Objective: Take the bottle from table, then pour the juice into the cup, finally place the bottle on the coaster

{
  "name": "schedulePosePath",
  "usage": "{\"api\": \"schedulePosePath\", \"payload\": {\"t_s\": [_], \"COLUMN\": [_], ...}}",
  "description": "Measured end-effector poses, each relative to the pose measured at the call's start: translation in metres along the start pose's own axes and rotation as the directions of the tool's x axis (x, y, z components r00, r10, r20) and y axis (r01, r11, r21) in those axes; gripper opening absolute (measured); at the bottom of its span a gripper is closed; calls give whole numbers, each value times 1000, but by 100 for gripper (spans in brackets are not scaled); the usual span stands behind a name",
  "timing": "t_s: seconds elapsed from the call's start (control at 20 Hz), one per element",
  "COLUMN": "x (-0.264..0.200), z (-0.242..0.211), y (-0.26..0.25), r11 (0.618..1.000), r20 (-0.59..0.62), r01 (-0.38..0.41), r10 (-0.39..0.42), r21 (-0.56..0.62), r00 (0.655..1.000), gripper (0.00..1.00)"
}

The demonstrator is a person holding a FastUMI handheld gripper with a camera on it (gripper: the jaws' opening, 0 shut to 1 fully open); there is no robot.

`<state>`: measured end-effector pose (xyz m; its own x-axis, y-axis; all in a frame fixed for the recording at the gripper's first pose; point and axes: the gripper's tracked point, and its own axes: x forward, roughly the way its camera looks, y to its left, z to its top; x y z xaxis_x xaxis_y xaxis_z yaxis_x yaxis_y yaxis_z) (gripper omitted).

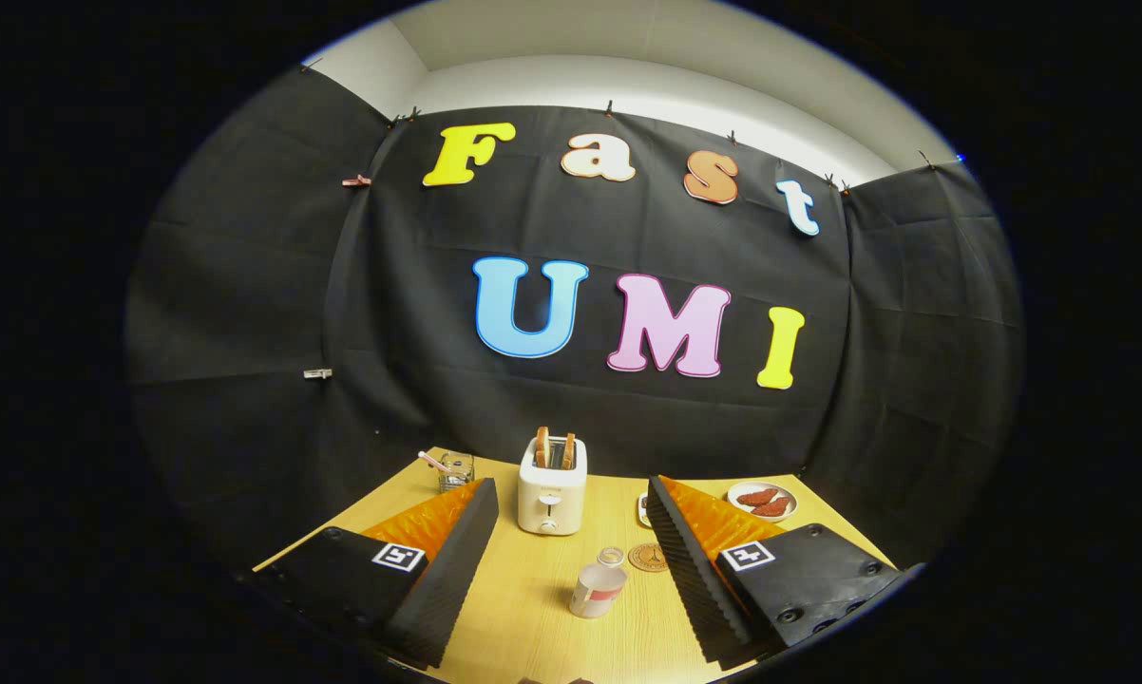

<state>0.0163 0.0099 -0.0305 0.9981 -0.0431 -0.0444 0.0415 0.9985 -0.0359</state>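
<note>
The gripper (pixel 571 532) is held above the near part of the wooden desk (pixel 523 608), its two fingers (pixel 447 560) spread wide apart with nothing between the pads and nothing in its grasp. The bottle (pixel 599 584), small and pale with a red band round its lower half and no cap on its open neck, stands upright on the desk in the gap between the fingers, nearer the right one but not touching either. Just beyond the bottle and a little to its right lies the round brown coaster (pixel 647 557), flat on the desk and partly hidden by the right finger. Farther back, near the far edge of the desk and about midway along it, stands a white toaster (pixel 552 497) with two slices of toast (pixel 554 449) sticking up out of its slots. At the far left corner of the desk is the glass cup (pixel 456 470), with a pink straw (pixel 434 463) leaning out of it towards the left. At the far right corner sits a white plate (pixel 763 502) holding a couple of reddish-brown pieces of food. Just left of that plate, a small white object peeps out from behind the right finger; what it is cannot be told.
</note>
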Motion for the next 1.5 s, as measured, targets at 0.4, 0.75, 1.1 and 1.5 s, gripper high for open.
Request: {"api": "schedulePosePath", "payload": {"t_s": [0.4,0.75,1.1,1.5], "x": [39,66,82,73], "z": [-65,-125,-192,-231], "y": [-7,-17,-19,-31], "r11": [996,985,979,961], "r20": [-37,-64,-145,-180], "r01": [83,168,202,274], "r10": [-83,-171,-205,-274], "r21": [11,-40,-31,-23], "r00": [996,983,968,945], "gripper": [97,97,97,97]}}
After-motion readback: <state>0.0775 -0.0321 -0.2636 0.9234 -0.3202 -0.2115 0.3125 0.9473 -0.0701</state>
